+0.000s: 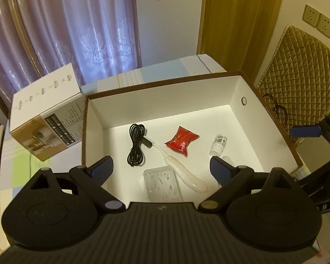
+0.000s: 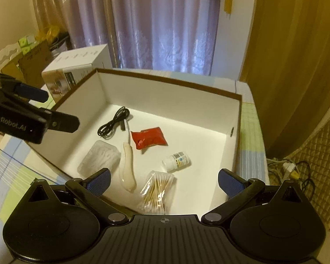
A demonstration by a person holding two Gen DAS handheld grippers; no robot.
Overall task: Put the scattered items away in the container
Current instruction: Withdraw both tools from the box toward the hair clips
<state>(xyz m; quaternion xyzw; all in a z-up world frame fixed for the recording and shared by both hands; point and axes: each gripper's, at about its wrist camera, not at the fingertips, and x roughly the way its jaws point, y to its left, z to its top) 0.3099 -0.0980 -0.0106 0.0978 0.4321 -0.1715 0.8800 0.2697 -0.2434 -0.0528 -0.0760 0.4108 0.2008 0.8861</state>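
A white cardboard box [image 2: 165,92] with a brown rim fills mid-frame. Inside lie a coiled black cable [image 2: 112,123], glossy red sachet [image 2: 149,140], small white bottle [image 2: 177,160], curved cream brush [image 2: 127,167], clear ribbed case [image 2: 99,159] and bagged cotton swabs [image 2: 157,190]. Left gripper [image 1: 161,169] and right gripper [image 2: 164,182] hover empty, blue pads spread wide.

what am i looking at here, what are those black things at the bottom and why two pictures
The black things are two hand-held grippers; a person carries one in each hand. Each has a camera looking forward along its two blue-padded fingers, hence two pictures of one scene. One picture looks past the left gripper, the other past the right gripper. Both are open and hold nothing.

Below them is an open box with white walls. In it lie a black cable, a brush, a red packet, a small white bottle, a clear case and a bag of cotton swabs. A closed carton stands beside the box.
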